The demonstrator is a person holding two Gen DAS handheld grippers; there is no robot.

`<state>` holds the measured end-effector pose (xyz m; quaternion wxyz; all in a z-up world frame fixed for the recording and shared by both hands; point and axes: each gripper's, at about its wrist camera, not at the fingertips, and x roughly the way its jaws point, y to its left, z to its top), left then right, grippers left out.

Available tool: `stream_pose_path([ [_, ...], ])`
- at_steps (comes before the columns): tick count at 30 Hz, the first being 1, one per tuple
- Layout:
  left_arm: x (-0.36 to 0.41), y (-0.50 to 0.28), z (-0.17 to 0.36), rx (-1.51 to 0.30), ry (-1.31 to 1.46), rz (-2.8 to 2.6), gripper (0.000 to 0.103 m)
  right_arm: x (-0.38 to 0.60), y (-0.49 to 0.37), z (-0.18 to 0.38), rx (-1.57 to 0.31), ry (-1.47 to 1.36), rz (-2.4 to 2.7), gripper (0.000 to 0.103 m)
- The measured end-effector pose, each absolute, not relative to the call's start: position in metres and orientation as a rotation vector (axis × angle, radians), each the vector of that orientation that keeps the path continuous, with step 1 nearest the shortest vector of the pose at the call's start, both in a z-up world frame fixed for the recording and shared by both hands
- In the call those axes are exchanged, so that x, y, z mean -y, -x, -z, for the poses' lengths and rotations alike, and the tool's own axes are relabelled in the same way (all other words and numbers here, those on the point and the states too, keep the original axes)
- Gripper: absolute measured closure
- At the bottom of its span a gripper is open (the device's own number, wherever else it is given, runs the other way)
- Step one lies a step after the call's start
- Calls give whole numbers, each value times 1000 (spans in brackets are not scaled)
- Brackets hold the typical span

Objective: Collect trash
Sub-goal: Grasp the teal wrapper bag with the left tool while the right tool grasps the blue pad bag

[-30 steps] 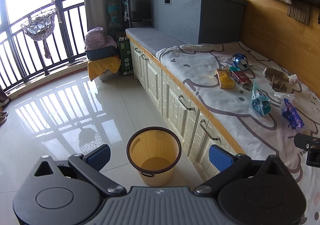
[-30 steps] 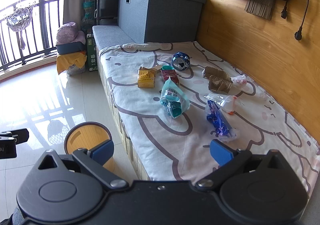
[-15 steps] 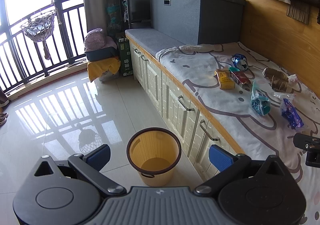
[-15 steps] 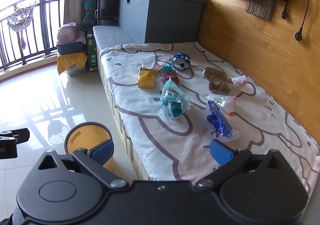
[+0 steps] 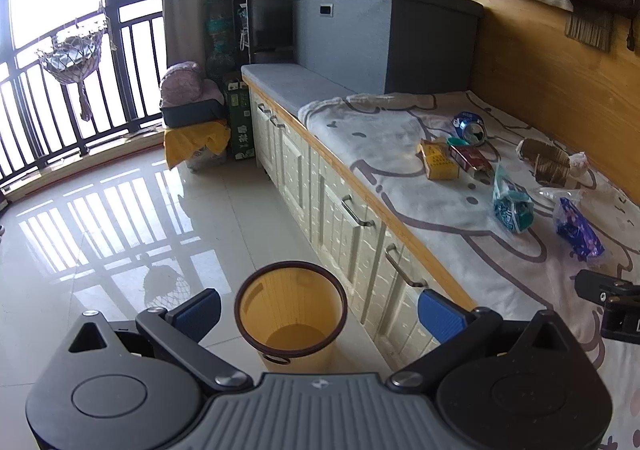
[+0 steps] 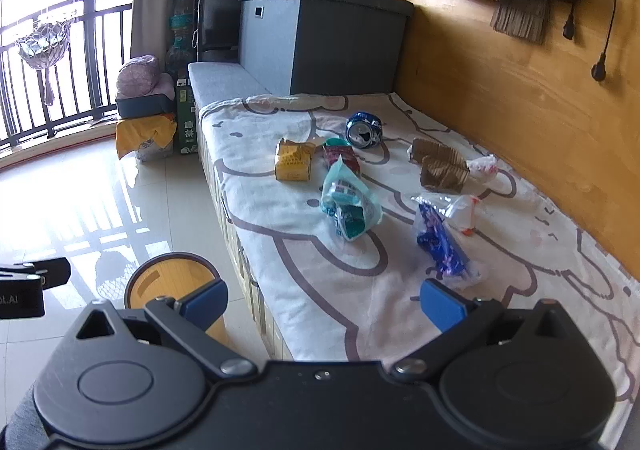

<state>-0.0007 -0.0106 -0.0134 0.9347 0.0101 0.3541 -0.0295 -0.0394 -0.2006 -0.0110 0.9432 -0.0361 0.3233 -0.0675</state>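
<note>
A bed [image 6: 304, 266] with a cartoon-print sheet fills the right of the room, with tiled floor [image 5: 120, 218] to its left. On the floor, close against the bed's drawers, stands a yellow bin [image 5: 290, 320]; it looks empty. We hold the left gripper [image 5: 319, 310] above the bin and the right gripper [image 6: 323, 300] over the near edge of the bed. Both pairs of blue fingers are spread wide with nothing between them.

The trash lies scattered on the sheet: a teal bag [image 6: 350, 206] nearest the middle, a blue wrapper [image 6: 440, 244] closest to the right gripper, a clear bag [image 6: 460, 208] touching it, brown paper cups [image 6: 440, 166], a yellow box [image 6: 294, 161], a red pack [image 6: 342, 156] and a crushed can [image 6: 363, 130] farthest back.

We judge the main risk to be pinching the soft sheet along with a wrapper and dragging it. Crinkly bags may slip from the fingers on the way over. The bin's mouth is narrow, so a drop could land on the floor.
</note>
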Motion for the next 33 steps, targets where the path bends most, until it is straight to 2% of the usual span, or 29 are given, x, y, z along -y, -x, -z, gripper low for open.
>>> stream_pose_path([
  [14, 52, -14, 55, -660, -62, 124, 0, 250, 43, 65, -610, 55, 202, 0],
  [25, 129, -49, 71, -534, -215, 317, 0, 323, 24, 89, -541, -37, 291, 0],
  [33, 189, -88, 80, -537, -274, 475, 0, 370, -1, 101, -512, -33, 349, 0],
])
